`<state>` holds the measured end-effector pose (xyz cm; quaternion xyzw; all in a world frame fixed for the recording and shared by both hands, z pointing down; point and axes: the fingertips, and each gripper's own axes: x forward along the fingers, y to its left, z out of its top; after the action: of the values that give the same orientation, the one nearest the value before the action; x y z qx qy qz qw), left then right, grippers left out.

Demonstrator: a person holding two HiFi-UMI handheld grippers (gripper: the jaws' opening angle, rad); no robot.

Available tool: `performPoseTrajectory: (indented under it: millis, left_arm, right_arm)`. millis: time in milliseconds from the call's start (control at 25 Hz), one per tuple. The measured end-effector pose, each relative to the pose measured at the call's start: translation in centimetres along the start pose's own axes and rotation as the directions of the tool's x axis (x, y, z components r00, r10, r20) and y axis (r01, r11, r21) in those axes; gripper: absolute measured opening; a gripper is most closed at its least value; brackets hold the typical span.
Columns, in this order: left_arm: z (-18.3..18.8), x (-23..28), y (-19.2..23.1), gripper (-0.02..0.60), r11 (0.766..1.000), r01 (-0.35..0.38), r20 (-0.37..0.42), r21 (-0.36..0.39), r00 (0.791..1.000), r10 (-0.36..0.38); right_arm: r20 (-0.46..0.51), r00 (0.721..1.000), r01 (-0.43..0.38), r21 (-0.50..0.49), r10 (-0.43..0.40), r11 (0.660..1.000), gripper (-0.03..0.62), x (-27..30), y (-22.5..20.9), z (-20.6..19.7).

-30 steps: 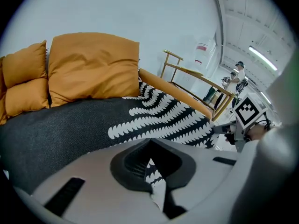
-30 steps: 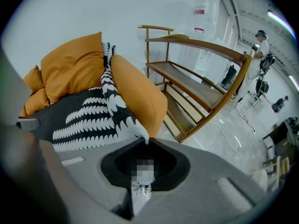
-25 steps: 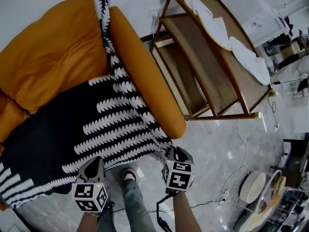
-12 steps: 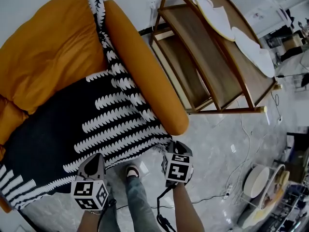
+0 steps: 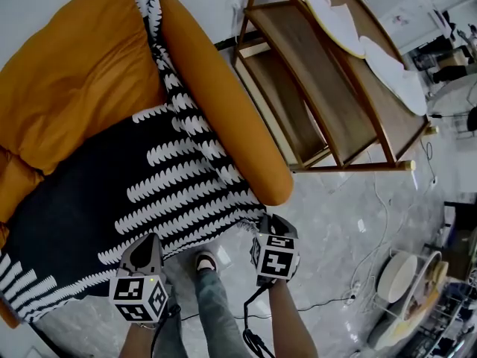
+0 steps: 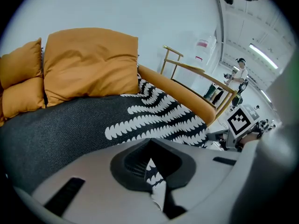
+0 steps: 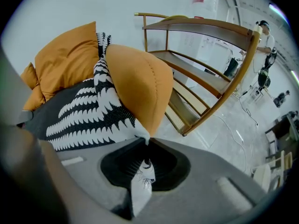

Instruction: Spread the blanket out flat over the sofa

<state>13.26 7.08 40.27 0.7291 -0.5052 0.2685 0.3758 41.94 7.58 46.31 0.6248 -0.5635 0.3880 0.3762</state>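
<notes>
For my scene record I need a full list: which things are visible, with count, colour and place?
sofa: one, orange, left
cushions: three, orange, sofa back
blanket: one, black-and-white, over sofa seat
shelf rack: one, brown wood, right of sofa
cloths: count unclear, white, top shelf
cables: several, pale, floor at right
person's leg: one, blue jeans, between grippers
left hand-held gripper: one, grey, shut on blanket edge
right hand-held gripper: one, grey, shut on blanket corner

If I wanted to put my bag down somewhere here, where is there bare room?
The middle and lower boards of the wooden shelf rack are bare, as is the grey floor before it, beside the orange sofa arm. Crowded: the top board under white cloths, the seat under the black-and-white blanket.
</notes>
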Motion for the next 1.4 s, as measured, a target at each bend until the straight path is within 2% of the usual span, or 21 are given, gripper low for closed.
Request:
performPoseTrajectory:
  millis: [640,920,1200,1400]
  left_arm:
    - [0.3,-1.8,-0.2,0.003,1.0,0.006,0.033,0.009,0.999,-0.006]
    - [0.7,-3.7,0.3,0.003,1.0,0.004,0.05,0.02,0.999,-0.005]
    - [2.4,-8.0,0.3,0.003,0.999,0.005,0.054,0.039,0.999,-0.007]
    - [5.9,-11.9,-0.7,0.003,0.996,0.029,0.101,0.08,0.994,-0.037]
  right_arm:
    - [0.011,0.994,-0.107,-0.001,0.107,0.994,0.055,-2.0,0.9,-1.0]
    - [0.032,0.994,-0.108,-0.014,0.109,0.994,0.06,-3.9,1.6,-0.9]
    - [0.071,0.991,-0.113,-0.007,0.113,0.994,0.061,-8.9,2.7,0.6]
    - [0.126,0.984,-0.127,0.02,0.124,0.992,0.061,-14.1,3.6,2.3]
